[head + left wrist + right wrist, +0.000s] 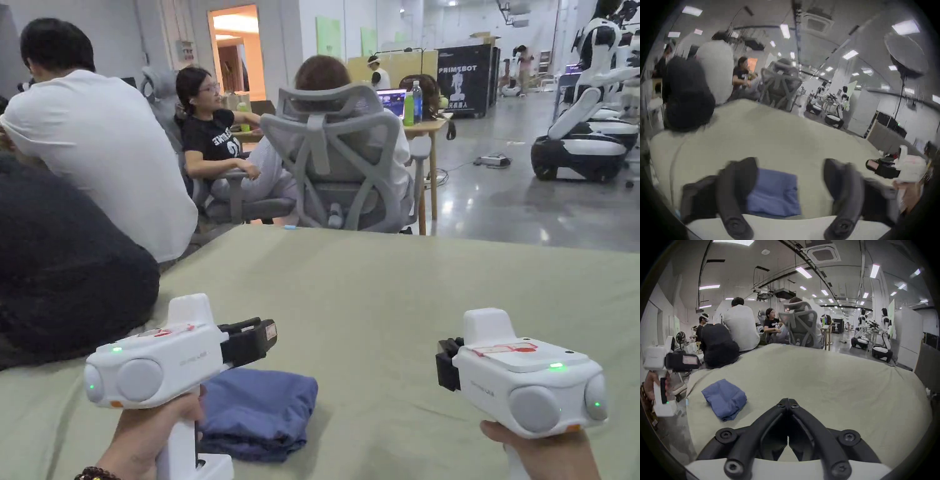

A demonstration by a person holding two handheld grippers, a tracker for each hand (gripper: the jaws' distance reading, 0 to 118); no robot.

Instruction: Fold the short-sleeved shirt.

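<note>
A blue shirt (259,409) lies folded into a small thick bundle on the pale green table cover (387,294), near the front left. My left gripper (265,337) hovers just above it; in the left gripper view its jaws stand wide apart, empty, with the shirt (774,193) below and between them. My right gripper (445,365) is held above the bare cover at the right, well apart from the shirt (725,398). In the right gripper view its tips (788,400) meet, holding nothing.
A person in black (62,275) and one in a white top (106,150) sit against the table's left edge. Office chairs (337,162) with seated people stand behind the far edge. White robots (587,119) are parked at the far right on the grey floor.
</note>
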